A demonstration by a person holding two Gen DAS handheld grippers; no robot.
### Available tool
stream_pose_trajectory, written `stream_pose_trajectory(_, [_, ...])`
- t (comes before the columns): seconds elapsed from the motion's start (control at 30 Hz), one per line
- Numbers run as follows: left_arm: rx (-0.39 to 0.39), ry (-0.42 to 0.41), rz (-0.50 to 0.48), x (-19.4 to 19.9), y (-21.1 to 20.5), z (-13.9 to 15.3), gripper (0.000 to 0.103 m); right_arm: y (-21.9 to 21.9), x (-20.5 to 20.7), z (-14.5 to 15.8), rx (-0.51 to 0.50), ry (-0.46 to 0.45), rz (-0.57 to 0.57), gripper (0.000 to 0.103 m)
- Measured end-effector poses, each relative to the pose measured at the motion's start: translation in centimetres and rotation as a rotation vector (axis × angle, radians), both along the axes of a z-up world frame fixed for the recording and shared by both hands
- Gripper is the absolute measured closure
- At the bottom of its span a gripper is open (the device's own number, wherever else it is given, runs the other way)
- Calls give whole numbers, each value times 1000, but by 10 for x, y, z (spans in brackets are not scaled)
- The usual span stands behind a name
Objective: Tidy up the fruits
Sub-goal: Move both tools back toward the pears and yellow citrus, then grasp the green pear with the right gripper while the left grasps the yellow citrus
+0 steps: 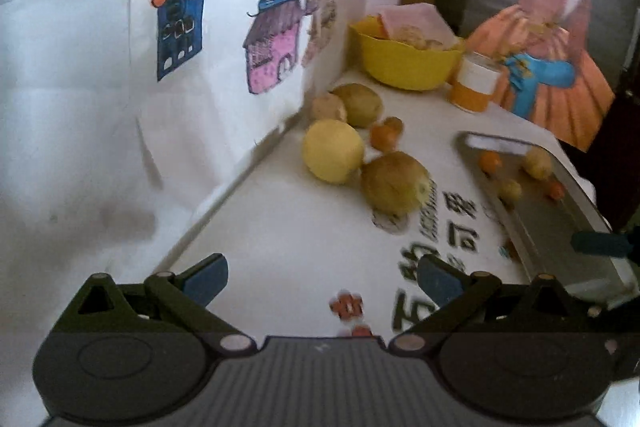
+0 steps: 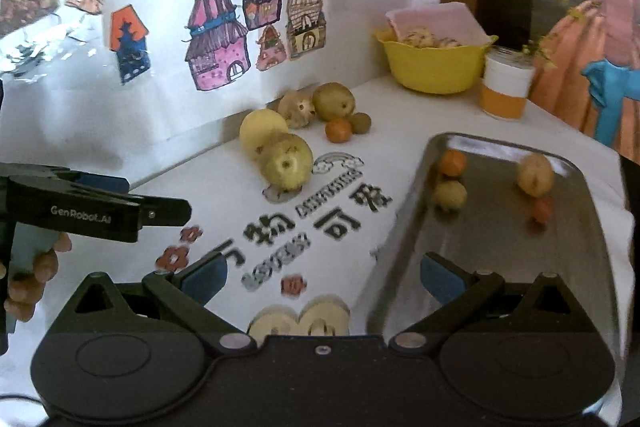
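Both grippers, left and right, hover with jaws open and empty. Fruit lies loose on the counter beside the tray. Next, probably: reach for the nearest pear and close gently.

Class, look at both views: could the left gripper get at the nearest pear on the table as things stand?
Probably yes. The left gripper is open and empty, and only bare tablecloth lies between it and the nearest pear, with the yellow fruit touching beside it.

The yellow plastic bowl's contents are half hidden under a pink cloth — pale lumps, too blurred to identify.
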State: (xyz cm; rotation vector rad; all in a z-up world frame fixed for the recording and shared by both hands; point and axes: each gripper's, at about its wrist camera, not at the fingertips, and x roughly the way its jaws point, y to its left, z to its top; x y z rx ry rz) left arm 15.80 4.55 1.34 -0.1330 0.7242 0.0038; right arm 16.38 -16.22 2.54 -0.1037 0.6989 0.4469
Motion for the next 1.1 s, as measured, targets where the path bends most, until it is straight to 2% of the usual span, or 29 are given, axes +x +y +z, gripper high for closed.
stream_pose_trajectory(0.1, [0,-13,38,17,-1,0,0,9,17,-5,-23,-20,19,1])
stream_pose_trajectory(0.4, [-75,-22,76,64,-6,-4,1,40,53,-18,-59,-69,70,4])
stream_pose_trajectory(0.77, [-154,-28,100,96,-1,-8,1,62,83,-27,-54,-81,94,17])
stream_pose_trajectory(1.1, [-226,-8,163,107,11,-20,17,75,106,-31,-14,-40,111,31])
